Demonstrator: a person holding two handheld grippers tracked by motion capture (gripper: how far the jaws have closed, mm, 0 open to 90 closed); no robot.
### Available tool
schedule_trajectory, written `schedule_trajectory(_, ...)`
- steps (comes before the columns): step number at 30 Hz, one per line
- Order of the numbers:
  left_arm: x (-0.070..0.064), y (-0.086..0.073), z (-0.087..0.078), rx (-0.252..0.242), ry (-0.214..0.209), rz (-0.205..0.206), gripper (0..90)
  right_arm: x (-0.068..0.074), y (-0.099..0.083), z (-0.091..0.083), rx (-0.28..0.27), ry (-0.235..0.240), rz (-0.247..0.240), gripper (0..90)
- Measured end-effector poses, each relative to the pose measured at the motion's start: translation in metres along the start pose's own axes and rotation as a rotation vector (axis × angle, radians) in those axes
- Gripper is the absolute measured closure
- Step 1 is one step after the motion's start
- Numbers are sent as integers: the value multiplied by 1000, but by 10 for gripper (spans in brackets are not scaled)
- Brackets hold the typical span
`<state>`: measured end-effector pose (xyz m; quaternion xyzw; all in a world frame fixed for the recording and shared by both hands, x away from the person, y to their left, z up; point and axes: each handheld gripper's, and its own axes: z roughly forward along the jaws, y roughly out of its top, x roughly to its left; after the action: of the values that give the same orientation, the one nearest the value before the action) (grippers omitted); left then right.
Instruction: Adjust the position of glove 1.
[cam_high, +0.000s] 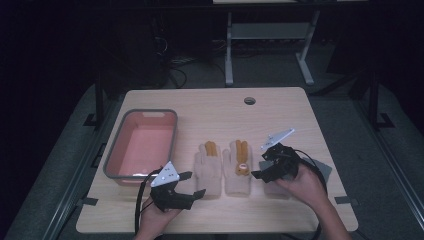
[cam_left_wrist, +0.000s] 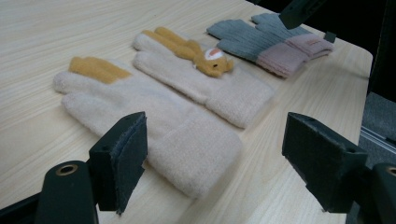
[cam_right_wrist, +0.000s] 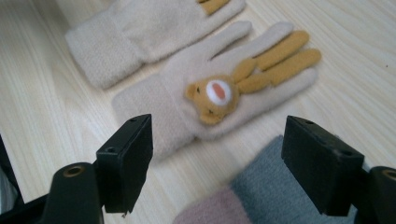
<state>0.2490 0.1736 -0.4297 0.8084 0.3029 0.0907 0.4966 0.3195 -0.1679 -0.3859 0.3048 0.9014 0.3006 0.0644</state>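
— Nearest is the left gripper (cam_high: 192, 184), right?
— Yes, jaws spread wide, empty, aimed from the table's (cam_high: 280, 107) front edge at the plain cream glove (cam_left_wrist: 154, 126).
— And the right gripper (cam_high: 261, 166)?
— Also spread, hovering over the grey glove (cam_right_wrist: 289, 186) with its pink cuff.
— Between them?
— The bear-faced cream glove (cam_right_wrist: 219, 88). A pink tub (cam_high: 142, 142) sits left. The cuff's small label is unreadable.

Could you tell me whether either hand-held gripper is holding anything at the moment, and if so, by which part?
Nothing is held. The left hand-held gripper is open above the cream glove's cuff; the right hand-held gripper is open over the grey glove.
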Motion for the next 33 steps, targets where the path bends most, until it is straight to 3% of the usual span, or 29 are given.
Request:
schedule_trajectory(11, -1, 0, 1, -3, -1, 2, 220, -2, 17, 12, 38, 19, -20, 248)
schedule_trajectory(23, 0, 0, 0, -5, 2, 4, 220, -9, 22, 32, 90, 18, -33, 282)
schedule_trajectory(33, 0, 1, 0, -3, 3, 4, 220, -15, 24, 43, 117, 37, -12, 323)
